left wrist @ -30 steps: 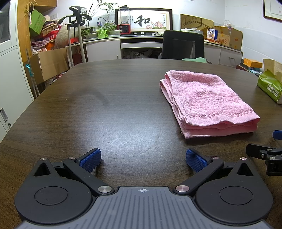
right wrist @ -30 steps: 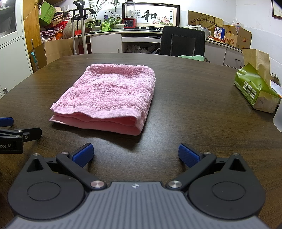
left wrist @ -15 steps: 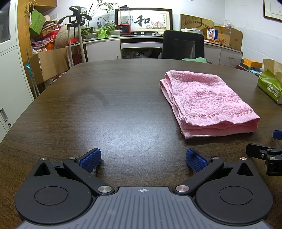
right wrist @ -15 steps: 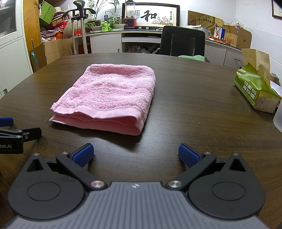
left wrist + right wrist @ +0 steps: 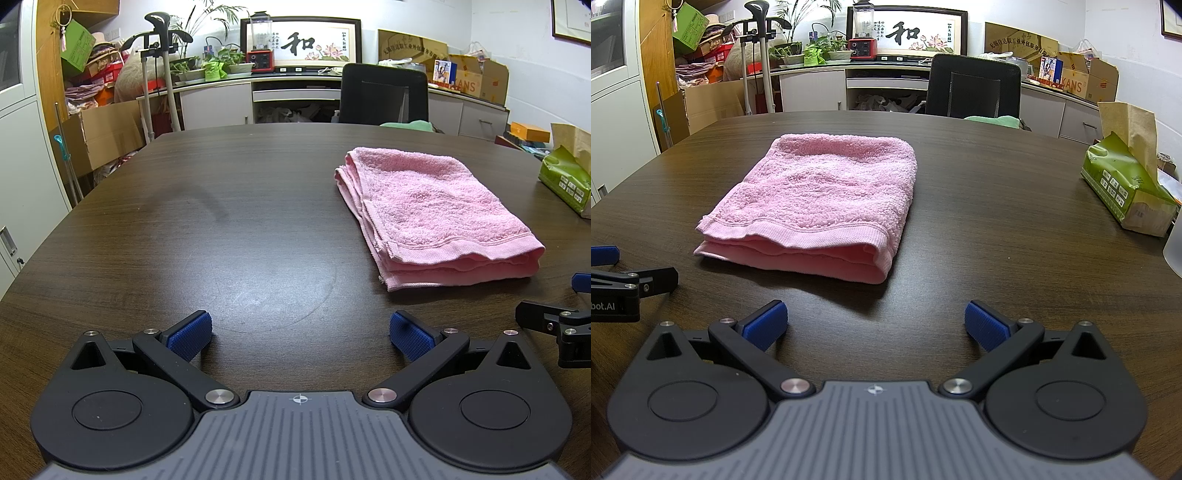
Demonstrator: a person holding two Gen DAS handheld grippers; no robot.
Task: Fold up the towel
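Observation:
A pink towel (image 5: pixel 436 210) lies folded into a thick rectangle on the dark wooden table (image 5: pixel 236 221); its layered edges face me. In the left wrist view my left gripper (image 5: pixel 300 334) stands open over bare table, to the left of and nearer than the towel. The right wrist view shows the same towel (image 5: pixel 827 195) straight ahead, with my right gripper (image 5: pixel 874 323) open just short of its near edge and nothing between the blue pads. Each gripper's tip also shows at the other view's edge.
A green tissue pack with a brown paper bag (image 5: pixel 1126 184) sits at the table's right side. A black office chair (image 5: pixel 384 92) stands behind the far edge. Cabinets, boxes and plants line the back wall. Part of a translucent container (image 5: pixel 1174 243) shows at far right.

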